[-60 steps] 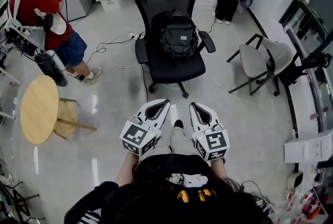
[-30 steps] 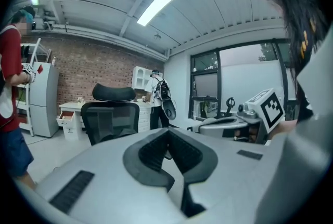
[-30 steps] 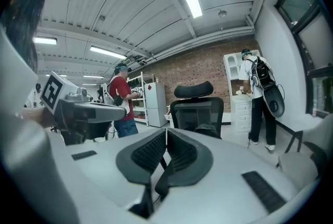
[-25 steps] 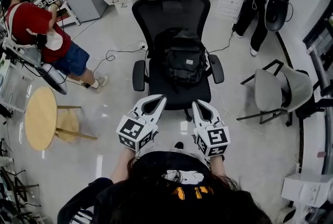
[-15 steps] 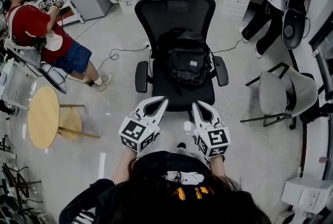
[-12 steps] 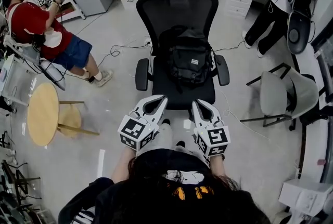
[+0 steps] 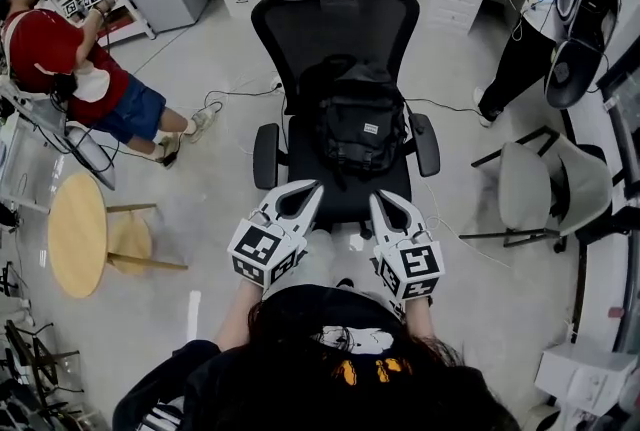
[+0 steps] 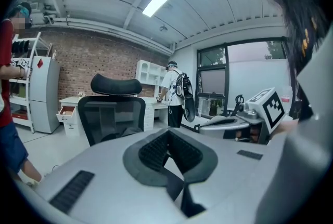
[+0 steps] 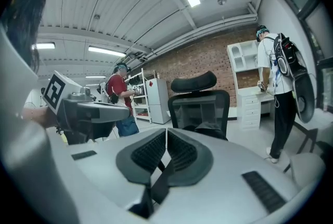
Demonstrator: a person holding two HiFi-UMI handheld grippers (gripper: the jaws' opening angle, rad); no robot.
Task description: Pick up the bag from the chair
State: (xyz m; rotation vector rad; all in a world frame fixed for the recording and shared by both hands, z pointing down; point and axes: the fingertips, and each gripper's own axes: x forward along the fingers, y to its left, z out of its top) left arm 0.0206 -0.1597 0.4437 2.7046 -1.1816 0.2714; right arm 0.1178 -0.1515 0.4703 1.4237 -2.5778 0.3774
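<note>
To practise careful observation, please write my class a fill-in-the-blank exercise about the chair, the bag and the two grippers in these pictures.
On the seat of the black office chair rests a black ____.
Both the left gripper and the right gripper have their jaws ____, with nothing between them.
In the head view, the round wooden table stands at the chair's ____.
Missing words: bag; shut; left.

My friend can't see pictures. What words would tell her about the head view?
A black backpack sits on a black office chair, just ahead of the left gripper and right gripper, both shut and empty. A round wooden table stands at the left.
</note>
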